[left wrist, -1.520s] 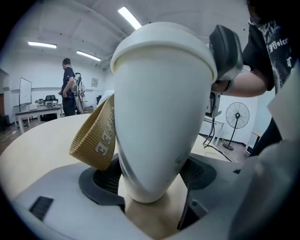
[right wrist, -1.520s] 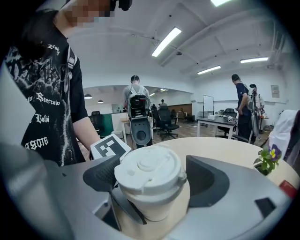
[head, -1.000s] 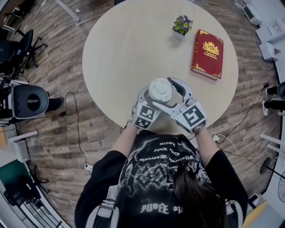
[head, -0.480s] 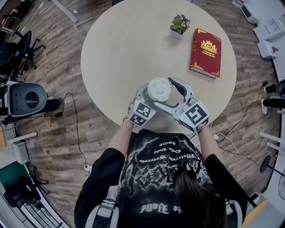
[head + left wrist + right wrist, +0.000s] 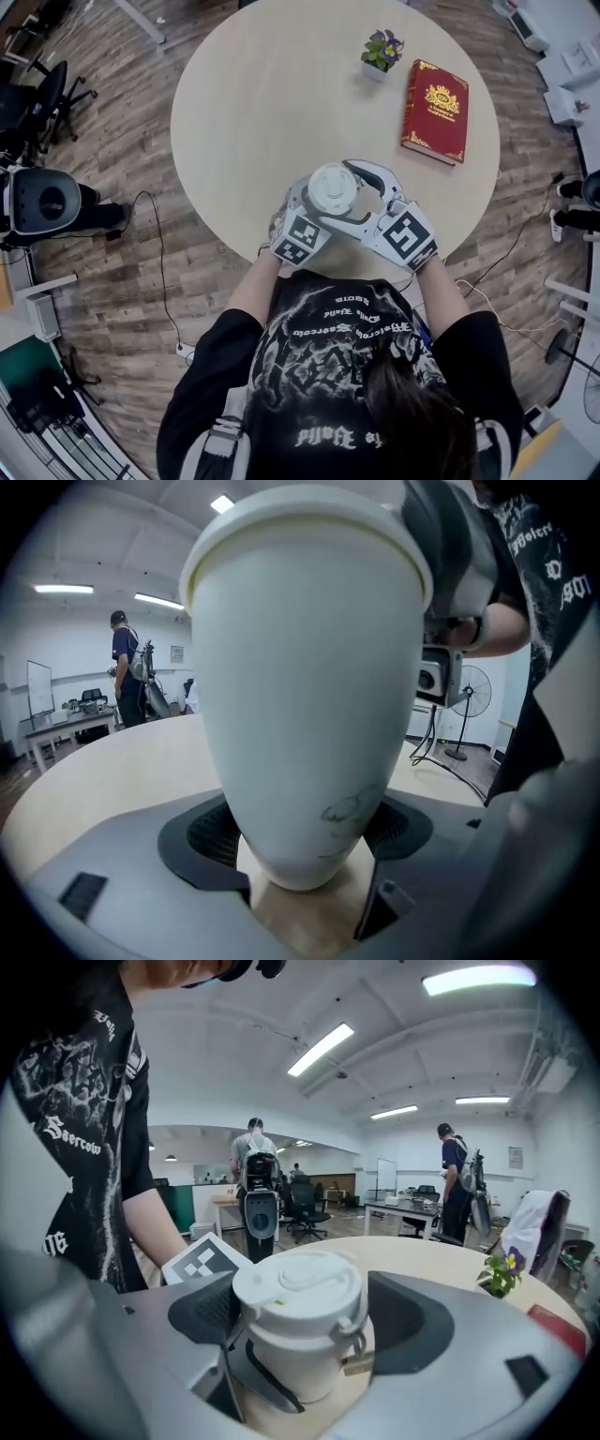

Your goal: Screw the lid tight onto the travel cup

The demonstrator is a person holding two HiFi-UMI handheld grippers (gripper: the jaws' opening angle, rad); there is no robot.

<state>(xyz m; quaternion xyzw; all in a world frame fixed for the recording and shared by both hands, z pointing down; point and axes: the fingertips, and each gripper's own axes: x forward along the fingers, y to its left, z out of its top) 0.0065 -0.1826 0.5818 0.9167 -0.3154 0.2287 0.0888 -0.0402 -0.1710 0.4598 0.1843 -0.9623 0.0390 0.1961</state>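
the white cup (image 5: 309,696) stands upright near the tabletop's (image 5: 281,94) edge closest to the person, between the two tools. the left tool (image 5: 305,841) is clenched low on the cup's body: in the left gripper view both dark pads (image 5: 211,832) press against the narrow lower part, one on each side, and the pale tabletop shows just beneath the base; whether the base rests on it i cannot tell. the right tool (image 5: 300,1321) comes in higher and is clenched around the lid (image 5: 298,1293), which sits level on top of the cup; in the right gripper view the pad on that view's left touches the lid's side and the other pad sits right at its opposite edge. a small tab sticks out from the lid's rim on that side, and a dark strap (image 5: 258,1382) curves down along the cup below it. from the head view the lid shows as a pale round disc, with the right tool's jaws curving around it and the left tool's marker cube just below and to the left. a red book (image 5: 437,112) lies well apart on the far right of the tabletop, and a small potted plant (image 5: 382,54) with purple flowers stands just beside the book's far corner.
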